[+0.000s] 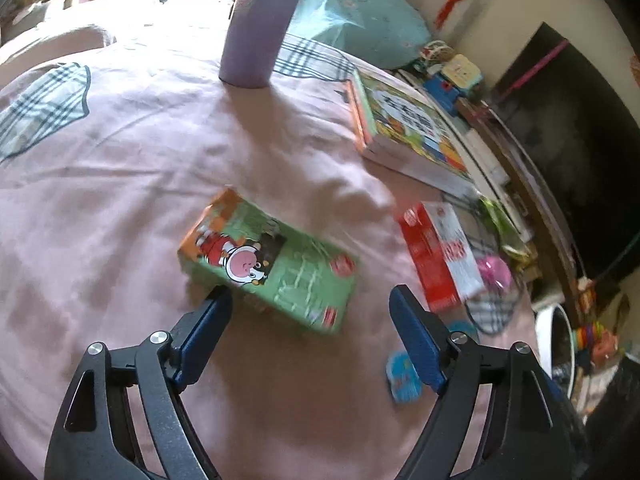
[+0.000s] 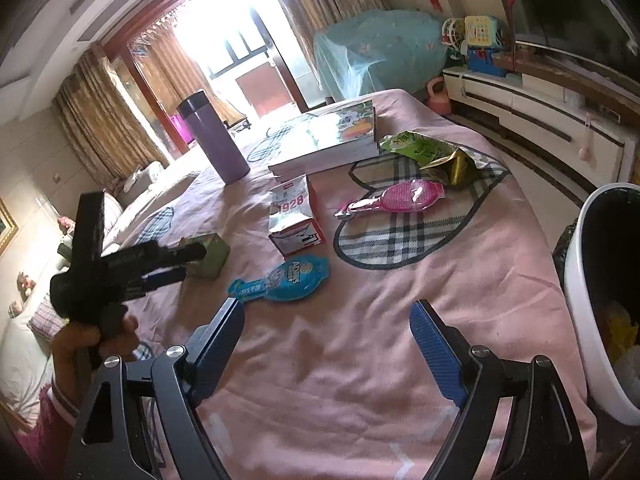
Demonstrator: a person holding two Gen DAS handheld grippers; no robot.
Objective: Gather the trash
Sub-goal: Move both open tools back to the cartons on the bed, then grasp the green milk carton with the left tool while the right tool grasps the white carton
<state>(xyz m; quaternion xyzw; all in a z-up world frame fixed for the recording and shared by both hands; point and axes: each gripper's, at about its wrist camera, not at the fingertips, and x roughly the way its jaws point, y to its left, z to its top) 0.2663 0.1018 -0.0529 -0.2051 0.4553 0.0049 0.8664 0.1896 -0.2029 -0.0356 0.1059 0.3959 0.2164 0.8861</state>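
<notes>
A green drink carton [image 1: 268, 264] with a cartoon print lies on its side on the pink bedsheet [image 1: 120, 200]. My left gripper [image 1: 312, 296] is open just short of it, the left fingertip [image 1: 222, 300] at the carton's near edge; the pads do not press on it. From the right wrist view, a hand holds that left gripper [image 2: 192, 266] at the green carton [image 2: 210, 256]. My right gripper [image 2: 328, 308] is open over bare sheet, with a blue foil wrapper [image 2: 284, 280] just beyond it. A red-and-white carton [image 2: 294, 216] and a green snack bag [image 2: 432, 152] lie further off.
A white trash bin [image 2: 584, 280] stands beside the bed at the right, with trash inside. A purple flask [image 2: 214, 140] stands upright, and a stack of books [image 2: 328, 140] and a pink hairbrush [image 2: 396, 196] lie on the bed. A cabinet with toys [image 2: 484, 44] lines the far wall.
</notes>
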